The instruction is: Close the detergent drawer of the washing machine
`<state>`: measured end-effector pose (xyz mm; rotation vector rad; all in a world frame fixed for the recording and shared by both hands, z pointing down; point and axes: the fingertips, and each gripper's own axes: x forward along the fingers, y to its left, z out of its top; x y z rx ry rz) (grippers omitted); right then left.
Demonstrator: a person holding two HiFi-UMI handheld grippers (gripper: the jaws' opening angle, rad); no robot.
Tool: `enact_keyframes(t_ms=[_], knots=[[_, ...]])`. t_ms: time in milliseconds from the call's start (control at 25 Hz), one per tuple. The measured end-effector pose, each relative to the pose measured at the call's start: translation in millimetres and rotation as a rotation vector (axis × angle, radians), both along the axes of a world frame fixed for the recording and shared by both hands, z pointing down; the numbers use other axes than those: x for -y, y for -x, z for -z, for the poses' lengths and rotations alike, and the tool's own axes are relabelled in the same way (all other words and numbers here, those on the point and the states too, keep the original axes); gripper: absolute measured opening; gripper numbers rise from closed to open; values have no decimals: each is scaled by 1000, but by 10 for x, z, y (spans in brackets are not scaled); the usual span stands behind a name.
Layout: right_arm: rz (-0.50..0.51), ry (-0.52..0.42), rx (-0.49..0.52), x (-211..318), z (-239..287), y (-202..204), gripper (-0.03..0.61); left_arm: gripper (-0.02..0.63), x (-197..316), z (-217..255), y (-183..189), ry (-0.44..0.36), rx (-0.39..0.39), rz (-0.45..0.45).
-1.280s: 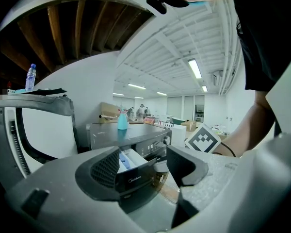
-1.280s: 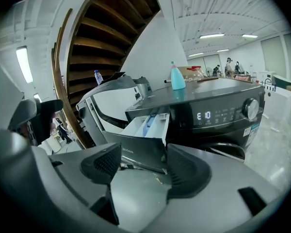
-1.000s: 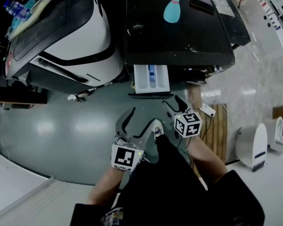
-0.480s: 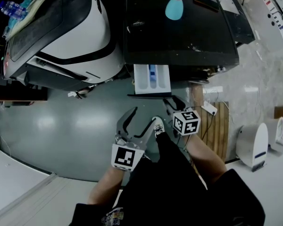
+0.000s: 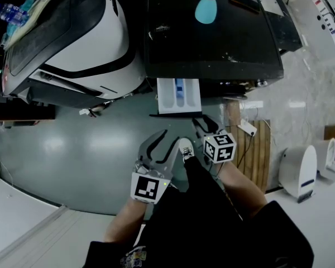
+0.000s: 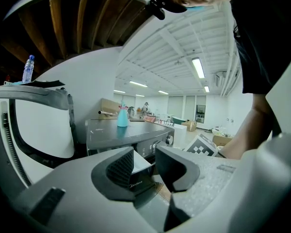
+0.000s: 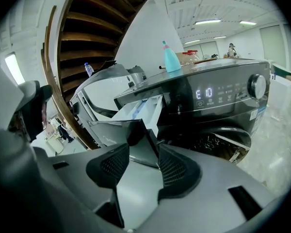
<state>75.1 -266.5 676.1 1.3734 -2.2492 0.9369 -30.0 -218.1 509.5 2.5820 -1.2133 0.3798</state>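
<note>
The dark washing machine (image 5: 212,38) stands ahead with its white detergent drawer (image 5: 178,95) pulled out toward me. A teal bottle (image 5: 205,7) sits on the machine's top. My left gripper (image 5: 165,142) hangs below the drawer, short of its dark front panel. Its jaws have just been closing and now stand half apart with nothing between them. My right gripper (image 5: 205,123) is just right of the drawer's front corner. Its jaws have also been closing and hold nothing. The drawer (image 7: 138,111) shows beyond the right gripper (image 7: 144,163), and the drawer (image 6: 139,163) beyond the left gripper (image 6: 145,165).
A white and black machine (image 5: 72,43) stands to the left of the washer, with a water bottle (image 5: 5,10) on it. A phone (image 5: 241,3) lies on the washer's top. A wooden board (image 5: 258,149) and a white appliance (image 5: 298,175) are on the floor at right.
The left gripper's fingers have come much closer together. The right gripper's fingers have narrowed a little, and it has drifted slightly left and down in the head view.
</note>
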Motion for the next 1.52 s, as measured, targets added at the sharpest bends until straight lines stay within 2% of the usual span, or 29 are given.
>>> enact_keyframes(t_ms=[160,320,560,1520], knots=[[-3,-3,-8,7,7,-4,186,47,22,14,17,-1,-3,5],[-3,-5,-17,13,10,-1,183,9,29,1,33,7,-5,5],[-6,-21,-29,120,25,16,158,4,33,-18,49,12,-6,-2],[-58,-29,-16,765,19,-5,160,3,133,-46,142,26,-4,23]])
